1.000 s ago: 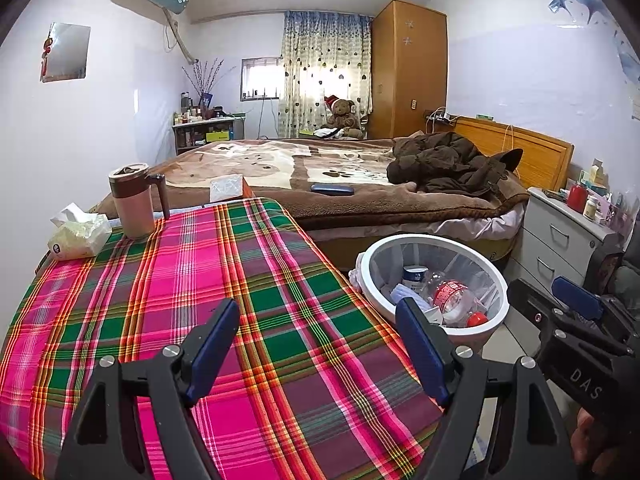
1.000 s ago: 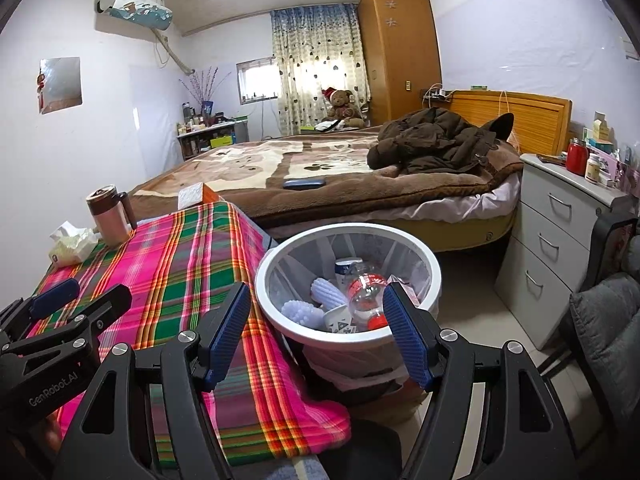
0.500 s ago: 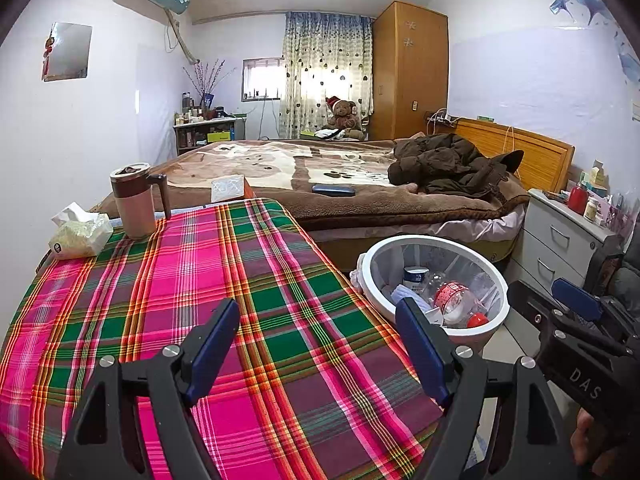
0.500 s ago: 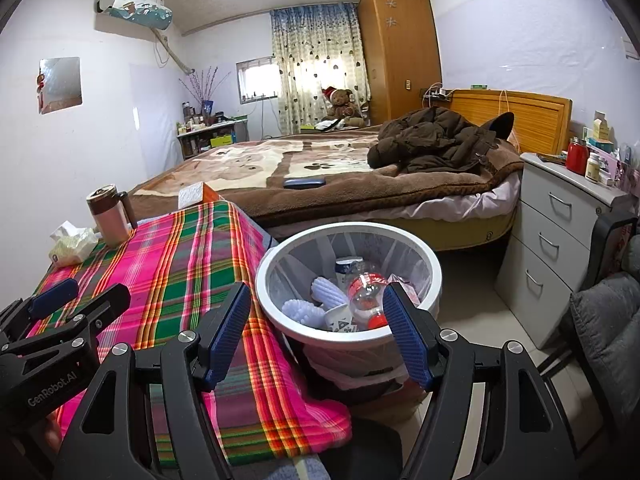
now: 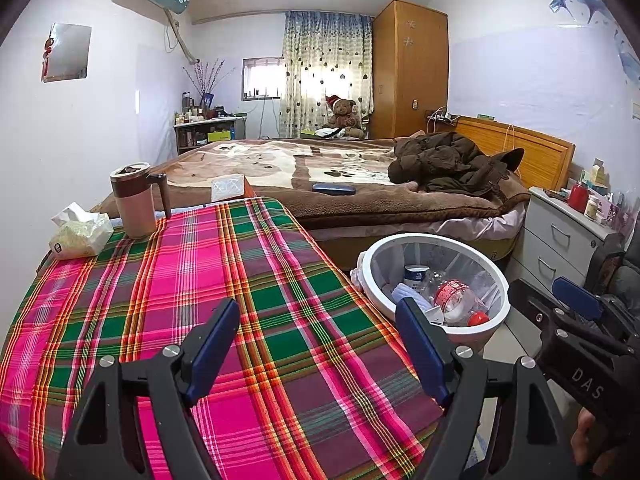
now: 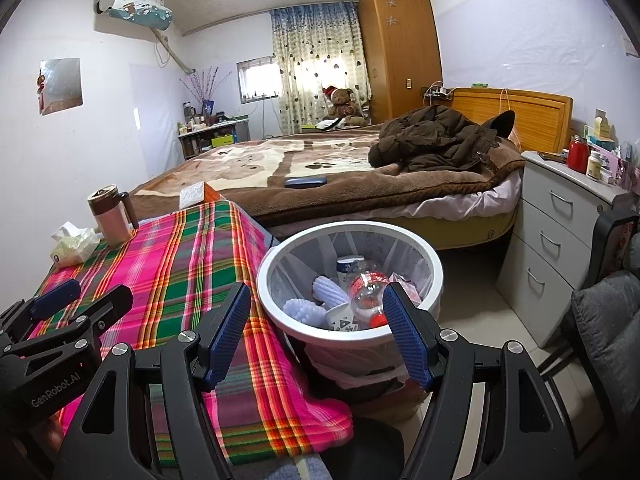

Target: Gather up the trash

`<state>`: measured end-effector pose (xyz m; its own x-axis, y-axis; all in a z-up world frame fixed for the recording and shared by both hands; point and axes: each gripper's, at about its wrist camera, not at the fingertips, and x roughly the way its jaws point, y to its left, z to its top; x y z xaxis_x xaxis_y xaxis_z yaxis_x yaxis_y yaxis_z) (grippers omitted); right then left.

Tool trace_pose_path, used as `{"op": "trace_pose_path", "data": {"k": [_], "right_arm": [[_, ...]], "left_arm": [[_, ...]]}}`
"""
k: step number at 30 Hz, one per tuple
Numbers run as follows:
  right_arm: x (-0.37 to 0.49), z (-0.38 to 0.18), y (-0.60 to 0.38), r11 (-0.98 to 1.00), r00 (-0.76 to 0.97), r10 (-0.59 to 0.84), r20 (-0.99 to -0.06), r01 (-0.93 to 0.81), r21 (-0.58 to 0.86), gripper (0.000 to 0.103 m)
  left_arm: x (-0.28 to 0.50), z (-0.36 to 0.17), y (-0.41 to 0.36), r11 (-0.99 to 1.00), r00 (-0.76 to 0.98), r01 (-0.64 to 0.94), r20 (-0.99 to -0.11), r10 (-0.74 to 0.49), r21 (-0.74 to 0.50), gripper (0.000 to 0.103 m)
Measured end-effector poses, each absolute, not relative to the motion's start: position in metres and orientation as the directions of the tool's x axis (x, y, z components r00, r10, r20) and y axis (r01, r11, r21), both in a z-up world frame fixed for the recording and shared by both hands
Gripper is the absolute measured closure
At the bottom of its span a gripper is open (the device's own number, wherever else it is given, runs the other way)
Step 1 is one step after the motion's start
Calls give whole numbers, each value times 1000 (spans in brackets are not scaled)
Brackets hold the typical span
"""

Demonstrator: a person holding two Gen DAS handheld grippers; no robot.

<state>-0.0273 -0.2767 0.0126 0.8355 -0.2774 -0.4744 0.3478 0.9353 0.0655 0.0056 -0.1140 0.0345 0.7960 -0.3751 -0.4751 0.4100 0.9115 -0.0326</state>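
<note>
A white trash bin with a clear liner stands on the floor beside the table's right edge. It holds a plastic bottle with a red label, a paper cup, white foam nets and a small can. My left gripper is open and empty over the plaid tablecloth. My right gripper is open and empty just in front of the bin; it also shows in the left wrist view.
A brown lidded mug and a tissue pack sit at the table's far left. A bed with a dark jacket lies behind. A grey drawer unit stands right, a chair nearer.
</note>
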Motion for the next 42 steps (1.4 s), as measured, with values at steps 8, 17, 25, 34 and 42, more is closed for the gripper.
{"op": "trace_pose_path", "data": {"k": [8,17,25,34,42], "right_arm": [[-27,12,-276,935,836,-276,-474,348,67,33],[-27,13,-276,935,836,-276,-475,347,68,33],[-27,13,-276,935,837,-276,-474,348,69,33],[-27,13,-275,935,836,-274,-475,347,71,33],[-27,12,-275,935,836,-273,-476,347,71,33]], "left_arm": [[7,33,-114,911,795,410,-477,-375,-33,21],[6,32,-114,912,795,410,-477,-375,-33,21],[6,32,-113,911,795,410,-478,-375,-33,21],[5,31,-114,908,793,417,-475,-381,-34,21],[4,32,-116,908,793,417,-477,-380,-30,21]]}}
